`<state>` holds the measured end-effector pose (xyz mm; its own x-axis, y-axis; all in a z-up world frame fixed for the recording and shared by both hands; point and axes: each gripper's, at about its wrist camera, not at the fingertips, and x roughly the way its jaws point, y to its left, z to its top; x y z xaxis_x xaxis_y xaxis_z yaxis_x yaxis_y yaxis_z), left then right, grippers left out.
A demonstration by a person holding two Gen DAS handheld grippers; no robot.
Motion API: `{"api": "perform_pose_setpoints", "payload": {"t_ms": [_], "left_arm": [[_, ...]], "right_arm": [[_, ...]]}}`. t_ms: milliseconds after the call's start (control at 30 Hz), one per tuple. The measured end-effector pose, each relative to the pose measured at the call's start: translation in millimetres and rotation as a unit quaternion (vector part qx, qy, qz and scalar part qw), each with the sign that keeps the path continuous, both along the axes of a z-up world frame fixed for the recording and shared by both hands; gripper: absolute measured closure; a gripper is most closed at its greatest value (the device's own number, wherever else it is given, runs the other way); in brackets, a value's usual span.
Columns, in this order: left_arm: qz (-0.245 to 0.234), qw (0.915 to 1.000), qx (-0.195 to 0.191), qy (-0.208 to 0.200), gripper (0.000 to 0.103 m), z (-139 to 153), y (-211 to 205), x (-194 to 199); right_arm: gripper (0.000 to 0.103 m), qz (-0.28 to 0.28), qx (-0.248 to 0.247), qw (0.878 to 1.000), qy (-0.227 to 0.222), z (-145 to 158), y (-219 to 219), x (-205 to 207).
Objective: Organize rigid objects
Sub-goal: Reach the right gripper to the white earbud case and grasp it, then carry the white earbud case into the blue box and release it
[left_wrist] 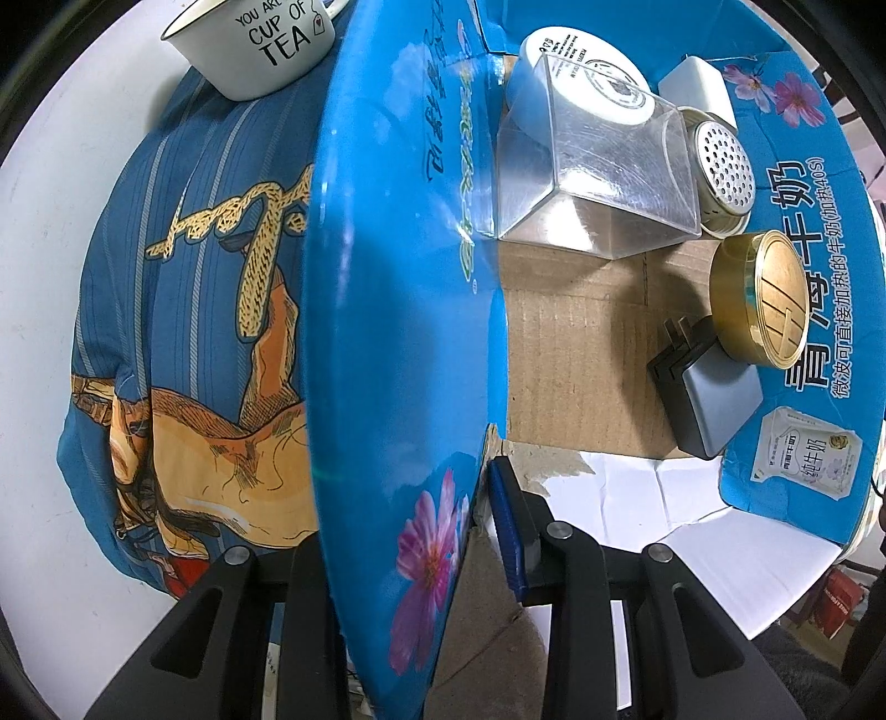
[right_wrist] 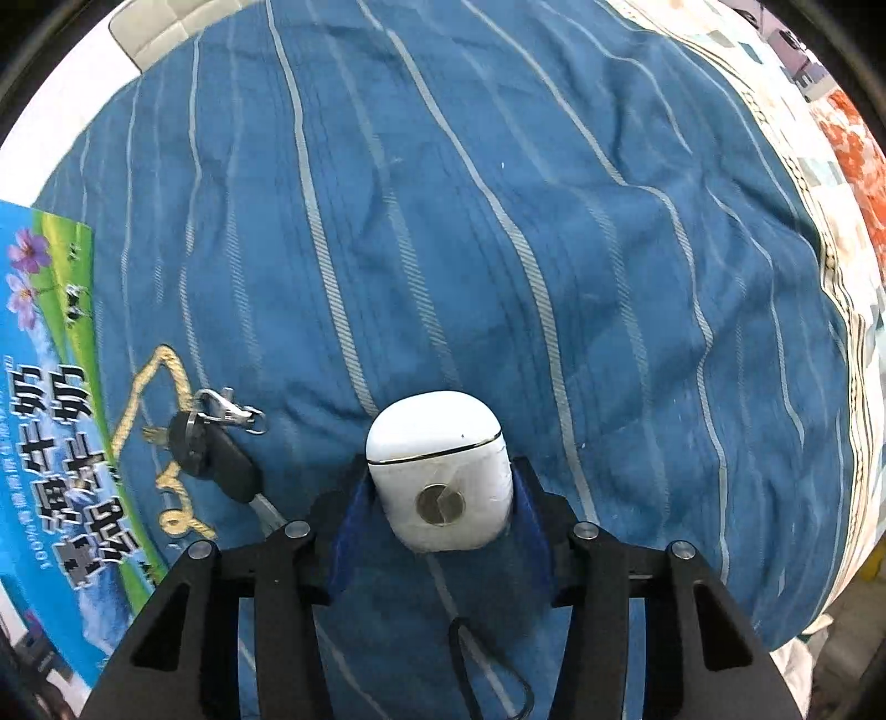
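Two views: one from each wrist, both over a bed dressed in a blue striped quilt (right_wrist: 498, 221).

Left wrist, grip: the left hand-held gripper (left_wrist: 410, 526) was clamped on the near wall of the blue milk carton box (left_wrist: 387, 277), one pad outside and one inside, apparently to steady the box for loading.

Left wrist, box contents: a clear plastic box (left_wrist: 598, 183) lay tilted against a white round tin (left_wrist: 587, 72) at the far end; a perforated metal lid (left_wrist: 722, 169), a white adapter (left_wrist: 698, 88), a gold round tin (left_wrist: 758, 299) and a grey plug charger (left_wrist: 709, 387) sat along the right wall, which left the cardboard floor (left_wrist: 576, 354) bare in the middle.

Left wrist, outside the box: a white mug (left_wrist: 260, 44) lettered "CUP OF TEA" stood on the quilt beyond the box, not yet put away.

Right wrist, grip: the right hand-held gripper (right_wrist: 440, 498) was closed around a white earbud case (right_wrist: 440, 471), its blue pads pressed on the case's two sides; a dark cord (right_wrist: 487, 670) trailed below it.

Right wrist, position: the case was held above the quilt, well apart from the box, whose printed wall showed at the left edge.

Right wrist, left behind: a bunch of keys (right_wrist: 216, 443) with a metal clip lay on the quilt just left of the gripper.

Judgement: the case looked bound for the box's bare middle; mug and keys remained to be collected.
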<state>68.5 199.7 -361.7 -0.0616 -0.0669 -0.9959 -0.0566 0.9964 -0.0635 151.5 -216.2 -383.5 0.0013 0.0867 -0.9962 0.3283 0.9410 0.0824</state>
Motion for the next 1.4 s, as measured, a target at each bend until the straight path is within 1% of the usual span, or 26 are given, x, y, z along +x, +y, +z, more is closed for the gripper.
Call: {"api": "perform_pose_setpoints", "payload": {"t_ms": [100, 167, 267, 333, 367, 467, 567, 633, 700, 800, 867, 933, 967, 1000, 1100, 1133, 1233, 1300, 1333, 1400], "left_arm": [[-0.001, 1.0, 0.001, 0.0, 0.074, -0.1, 0.0, 0.2], [0.0, 1.0, 0.0, 0.0, 0.074, -0.3, 0.6, 0.1], [0.0, 1.0, 0.0, 0.0, 0.074, -0.1, 0.1, 0.3], [0.0, 1.0, 0.0, 0.0, 0.074, -0.6, 0.5, 0.4], [-0.001, 1.0, 0.0, 0.0, 0.074, -0.8, 0.5, 0.5], [0.0, 1.0, 0.0, 0.0, 0.074, -0.8, 0.6, 0.6], [0.0, 1.0, 0.0, 0.0, 0.074, -0.8, 0.5, 0.7], [0.0, 1.0, 0.0, 0.001, 0.074, -1.2, 0.4, 0.9], [0.0, 1.0, 0.0, 0.0, 0.074, -1.4, 0.5, 0.8], [0.0, 1.0, 0.0, 0.0, 0.074, -1.7, 0.5, 0.8], [0.0, 1.0, 0.0, 0.0, 0.074, -1.8, 0.3, 0.8], [0.001, 1.0, 0.0, 0.0, 0.074, -2.2, 0.2, 0.7], [0.0, 1.0, 0.0, 0.0, 0.074, -2.1, 0.2, 0.7], [0.0, 1.0, -0.001, 0.0, 0.074, -2.2, 0.3, 0.7], [0.001, 1.0, 0.0, 0.0, 0.074, -2.2, 0.4, 0.7], [0.001, 1.0, 0.0, 0.0, 0.074, -2.1, 0.3, 0.7], [0.001, 1.0, -0.001, 0.0, 0.074, -2.2, 0.4, 0.8], [0.001, 1.0, -0.002, 0.0, 0.074, -2.5, 0.4, 0.7], [0.001, 1.0, -0.002, 0.0, 0.074, -2.5, 0.6, 0.7], [0.001, 1.0, -0.002, 0.0, 0.074, -2.7, 0.3, 0.3]], "right_arm": [[0.052, -0.005, 0.019, 1.0, -0.02, 20.9, 6.6, -3.3], [0.052, 0.0, 0.041, 0.999, -0.034, 37.1, 14.5, -5.1], [0.052, 0.022, 0.081, 0.995, -0.057, 70.5, 31.2, -13.4], [0.052, 0.035, 0.103, 0.992, -0.069, 87.6, 43.5, -17.7], [0.052, 0.045, 0.121, 0.989, -0.078, 99.6, 53.5, -20.8], [0.052, 0.071, 0.16, 0.98, -0.093, 123.5, 83.9, -26.1], [0.052, 0.103, 0.191, 0.971, -0.099, 136.9, 115.7, -35.4], [0.052, 0.128, 0.198, 0.967, -0.1, 144.0, 136.8, -39.5], [0.052, 0.155, 0.202, 0.962, -0.095, 138.1, 157.5, -39.4], [0.052, 0.176, 0.226, 0.955, -0.079, 129.5, 185.8, -38.9], [0.052, 0.189, 0.255, 0.946, -0.063, 116.3, 202.2, -37.1], [0.052, 0.195, 0.271, 0.942, -0.046, 104.9, 215.1, -39.4], [0.052, 0.205, 0.286, 0.936, -0.032, 95.8, 222.9, -40.6], [0.052, 0.205, 0.294, 0.933, -0.022, 90.0, 227.0, -41.8], [0.052, 0.218, 0.302, 0.928, 0.003, 71.6, 241.7, -44.6], [0.052, 0.218, 0.302, 0.928, 0.008, 67.6, 245.2, -45.7], [0.052, 0.227, 0.313, 0.922, 0.021, 59.2, 254.6, -47.8], [0.051, 0.235, 0.328, 0.914, 0.038, 50.1, 263.6, -46.9], [0.051, 0.235, 0.332, 0.912, 0.045, 46.2, 267.0, -47.4], [0.051, 0.235, 0.33, 0.913, 0.052, 36.5, 273.9, -46.8]]}}
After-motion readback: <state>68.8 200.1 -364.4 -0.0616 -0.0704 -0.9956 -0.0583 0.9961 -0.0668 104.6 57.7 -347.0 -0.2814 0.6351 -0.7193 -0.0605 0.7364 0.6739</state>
